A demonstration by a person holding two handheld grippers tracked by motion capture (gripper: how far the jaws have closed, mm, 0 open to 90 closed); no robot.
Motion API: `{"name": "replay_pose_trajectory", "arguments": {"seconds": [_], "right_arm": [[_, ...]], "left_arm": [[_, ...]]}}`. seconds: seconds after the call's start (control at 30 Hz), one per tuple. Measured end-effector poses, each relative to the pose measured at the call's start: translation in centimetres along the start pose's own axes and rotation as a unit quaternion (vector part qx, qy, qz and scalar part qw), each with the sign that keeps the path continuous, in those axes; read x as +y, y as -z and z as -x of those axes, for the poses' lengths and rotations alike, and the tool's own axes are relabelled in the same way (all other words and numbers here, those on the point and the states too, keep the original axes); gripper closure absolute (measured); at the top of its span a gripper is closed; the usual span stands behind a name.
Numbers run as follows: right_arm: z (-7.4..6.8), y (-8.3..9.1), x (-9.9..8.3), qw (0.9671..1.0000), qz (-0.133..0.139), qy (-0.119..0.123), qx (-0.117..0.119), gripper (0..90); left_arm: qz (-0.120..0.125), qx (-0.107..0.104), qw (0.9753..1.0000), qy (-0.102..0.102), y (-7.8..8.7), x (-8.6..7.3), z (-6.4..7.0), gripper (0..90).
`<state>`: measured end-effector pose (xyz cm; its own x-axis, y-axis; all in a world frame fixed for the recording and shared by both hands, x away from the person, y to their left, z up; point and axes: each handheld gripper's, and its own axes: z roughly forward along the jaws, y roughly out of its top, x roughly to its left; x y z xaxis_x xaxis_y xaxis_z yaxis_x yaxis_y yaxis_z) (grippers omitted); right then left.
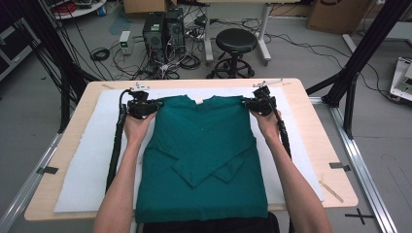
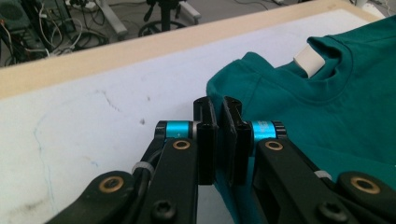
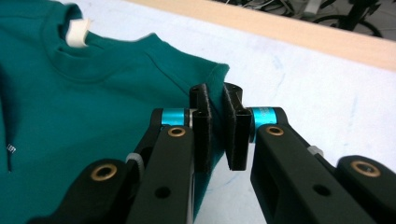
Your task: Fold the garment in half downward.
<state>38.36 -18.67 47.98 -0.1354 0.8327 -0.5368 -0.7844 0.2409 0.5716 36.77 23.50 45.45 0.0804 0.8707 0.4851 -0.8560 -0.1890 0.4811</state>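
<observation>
Teal cotton, long-sleeved and round-necked, the sweatshirt [image 1: 201,155] lies flat and front-down on a white padded mat [image 1: 92,160] that covers the pale wooden bench [image 1: 73,119]. Its two sleeves are folded inward and cross in a V over the back, and its hem hangs at the bench's near edge. A small white label [image 2: 308,60] stands up inside the ribbed collar.

The left claw [image 1: 154,104] sits at the sweatshirt's left shoulder. In the left gripper view [image 2: 218,140] its jaws are narrow, nearly together, with the folded edge of the shoulder fabric caught between the pads; the collar and label lie ahead and to that claw's right, bare mat to its left.

The right claw [image 1: 248,103] sits at the other shoulder. In the right gripper view [image 3: 218,135] its jaws are also narrow, a slim gap left between them, and the shoulder's corner runs into that gap against the left pad; whether both pads press it I cannot tell. The collar lies ahead and to that claw's left, mat to its right.

A person's hand holds each claw, forearms lying along the garment's sides.
</observation>
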Motion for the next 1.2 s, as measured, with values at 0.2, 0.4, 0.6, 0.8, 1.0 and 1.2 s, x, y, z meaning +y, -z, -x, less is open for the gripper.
{"name": "replay_pose_trajectory", "arguments": {"seconds": [0.2, 0.4, 0.6, 0.8, 1.0, 1.2], "right_arm": [[0.5, 0.9, 0.8, 0.9998, 0.019, -0.011, 0.003, 84.2], [0.6, 1.7, 1.6, 0.9990, 0.043, -0.010, 0.007, 84.1], [0.6, 2.2, 1.8, 0.9988, 0.047, -0.006, 0.005, 84.0], [0.9, 2.2, 1.3, 0.9991, 0.038, -0.003, 0.016, 83.9], [1.0, 1.8, 0.8, 0.9996, 0.014, -0.002, 0.026, 83.9], [0.5, 1.5, 0.6, 0.9994, 0.003, 0.004, 0.033, 83.9]], "left_arm": [[0.022, -0.003, 0.9998, -0.003, 0.5, 1.4, 0.1, 84.9], [0.040, -0.004, 0.9992, -0.007, 1.0, 2.1, 0.1, 84.9], [0.051, -0.002, 0.9985, -0.018, 1.4, 3.0, 0.3, 85.0], [0.037, -0.003, 0.9991, -0.018, 1.1, 2.2, 0.5, 84.9], [0.023, -0.007, 0.9992, -0.033, 1.1, 1.5, 0.9, 84.9], [0.012, -0.011, 0.9994, -0.031, 1.0, 0.4, 0.9, 84.9]]}}
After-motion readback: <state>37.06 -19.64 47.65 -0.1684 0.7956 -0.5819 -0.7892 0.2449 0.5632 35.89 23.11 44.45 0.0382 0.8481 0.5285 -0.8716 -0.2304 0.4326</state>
